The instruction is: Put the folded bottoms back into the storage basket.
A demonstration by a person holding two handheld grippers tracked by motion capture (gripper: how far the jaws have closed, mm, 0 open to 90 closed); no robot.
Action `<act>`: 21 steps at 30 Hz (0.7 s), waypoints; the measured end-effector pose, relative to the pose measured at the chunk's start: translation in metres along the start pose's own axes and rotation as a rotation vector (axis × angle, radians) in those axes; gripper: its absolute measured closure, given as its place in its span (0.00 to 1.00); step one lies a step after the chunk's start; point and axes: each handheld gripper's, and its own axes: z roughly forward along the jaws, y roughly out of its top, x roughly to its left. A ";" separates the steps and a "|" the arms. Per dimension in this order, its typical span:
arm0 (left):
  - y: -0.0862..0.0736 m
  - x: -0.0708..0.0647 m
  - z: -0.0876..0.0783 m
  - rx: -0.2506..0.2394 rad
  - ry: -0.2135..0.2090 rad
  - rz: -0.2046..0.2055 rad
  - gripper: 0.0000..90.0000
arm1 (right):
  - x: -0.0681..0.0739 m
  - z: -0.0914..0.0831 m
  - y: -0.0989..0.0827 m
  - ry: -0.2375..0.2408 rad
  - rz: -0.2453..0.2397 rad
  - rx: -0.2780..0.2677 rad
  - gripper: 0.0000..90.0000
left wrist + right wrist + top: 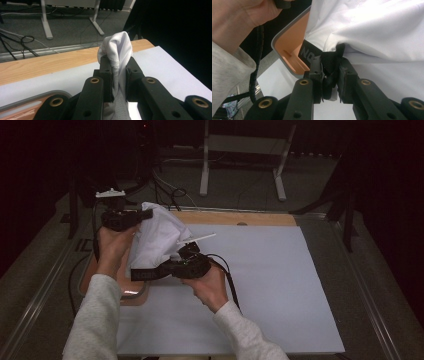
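Observation:
A white garment (159,237) with a black lettered waistband (146,274) hangs in the air between both grippers, over the left part of the table. My left gripper (144,215) is shut on a bunched white fold (117,50) at the garment's top. Lower down, my right gripper (167,269) is shut on the black waistband (331,65); the white cloth (372,27) spreads above its jaws. The left hand (244,15) appears in the right gripper view.
An orange tray with a grey rim (131,296) sits at the table's left edge, under the garment (292,45). A white sheet (260,285) covers the table; a wooden strip (235,218) runs along its far edge. Beyond it are floor cables (22,41) and a white stand (240,155).

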 end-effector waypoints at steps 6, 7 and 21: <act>-0.001 0.005 -0.004 -0.001 0.009 -0.005 0.89 | 0.004 0.006 0.002 0.002 -0.008 0.003 0.85; -0.001 0.006 -0.005 -0.002 0.011 -0.005 0.89 | 0.004 0.007 0.002 0.003 -0.010 0.004 0.85; -0.005 0.020 -0.008 -0.004 0.030 -0.018 0.89 | 0.007 0.024 0.004 0.001 -0.015 0.013 0.85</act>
